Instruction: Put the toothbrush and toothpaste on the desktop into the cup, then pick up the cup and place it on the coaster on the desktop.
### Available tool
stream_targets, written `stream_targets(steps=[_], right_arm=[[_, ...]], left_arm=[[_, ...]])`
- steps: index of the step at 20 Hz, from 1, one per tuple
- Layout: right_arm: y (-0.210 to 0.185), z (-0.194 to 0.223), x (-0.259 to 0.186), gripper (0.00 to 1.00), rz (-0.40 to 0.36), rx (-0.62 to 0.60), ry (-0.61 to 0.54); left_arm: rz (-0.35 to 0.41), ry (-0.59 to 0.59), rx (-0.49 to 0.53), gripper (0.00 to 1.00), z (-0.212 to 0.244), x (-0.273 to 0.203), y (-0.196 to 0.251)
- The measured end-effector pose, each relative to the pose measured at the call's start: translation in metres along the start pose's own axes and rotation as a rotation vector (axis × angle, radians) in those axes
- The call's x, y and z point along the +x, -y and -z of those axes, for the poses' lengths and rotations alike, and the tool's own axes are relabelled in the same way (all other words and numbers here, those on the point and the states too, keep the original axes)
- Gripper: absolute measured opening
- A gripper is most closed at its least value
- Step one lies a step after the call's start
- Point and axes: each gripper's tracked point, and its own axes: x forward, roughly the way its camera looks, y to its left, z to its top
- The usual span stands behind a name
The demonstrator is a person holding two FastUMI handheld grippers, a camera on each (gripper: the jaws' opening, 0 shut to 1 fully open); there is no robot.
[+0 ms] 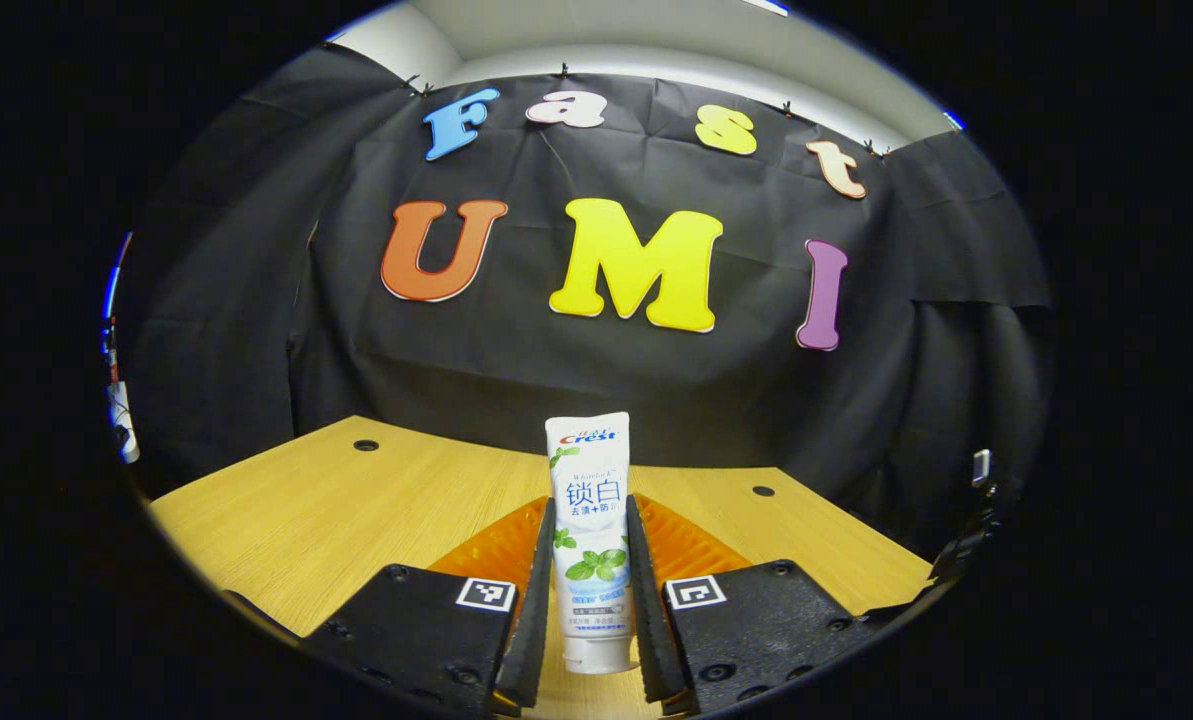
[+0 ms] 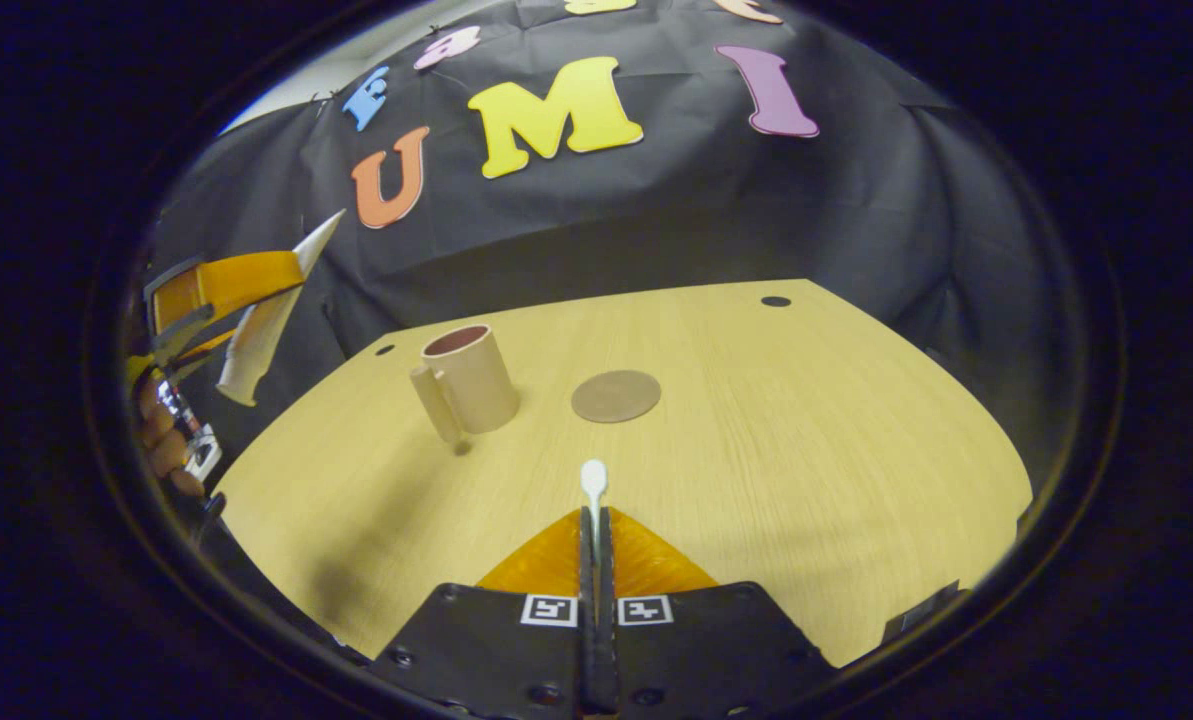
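A white toothpaste tube (image 1: 590, 540) stands upright between the fingers of my left gripper (image 1: 590, 520), which is shut on it above the wooden desk (image 1: 316, 510). In the right gripper view that same gripper (image 2: 221, 290) hangs at the far left with the tube (image 2: 261, 335) tilted in it, well above the desk. My right gripper (image 2: 594, 520) is shut on a thin white toothbrush (image 2: 593, 480), whose rounded end sticks out past the fingertips. A tan cup (image 2: 468, 383) with a handle stands upright on the desk ahead and to the left. A round brown coaster (image 2: 616, 396) lies flat just right of the cup.
The desk (image 2: 806, 430) has small round holes near its far corners (image 2: 775, 301). Black cloth walls close the booth behind and at both sides. A hand (image 2: 161, 440) holds the left gripper at the left edge of the right gripper view.
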Motion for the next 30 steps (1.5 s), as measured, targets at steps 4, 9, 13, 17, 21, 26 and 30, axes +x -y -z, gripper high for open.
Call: stream_targets(steps=[4, 9, 13, 17, 21, 26, 30], right_arm=[[0.006, -0.022, -0.017, 0.0, -0.008, 0.001, 0.07], [0.006, -0.032, -0.025, 0.0, -0.02, -0.037, 0.098], [0.008, -0.044, -0.03, 0.0, -0.02, -0.047, 0.131], [0.009, -0.049, -0.032, 0.0, -0.025, -0.044, 0.143], [0.01, -0.051, -0.027, 0.0, -0.034, -0.042, 0.141], [0.01, -0.053, -0.027, 0.0, -0.037, -0.039, 0.141], [0.013, -0.053, -0.028, 0.0, -0.035, -0.029, 0.143]], left_arm=[[0.008, -0.007, -0.03, 0.4, 0.004, 0.038, 0.002], [0.007, 0.075, 0.025, 0.4, -0.014, 0.078, 0.006], [-0.009, 0.069, 0.031, 0.4, -0.008, 0.098, 0.004], [-0.004, 0.039, 0.024, 0.4, 0.003, 0.107, 0.006], [-0.01, 0.023, 0.032, 0.46, 0.008, 0.111, 0.007], [-0.007, 0.022, 0.042, 0.42, 0.008, 0.113, 0.008], [-0.001, 0.007, 0.045, 0.42, 0.012, 0.113, 0.01]])
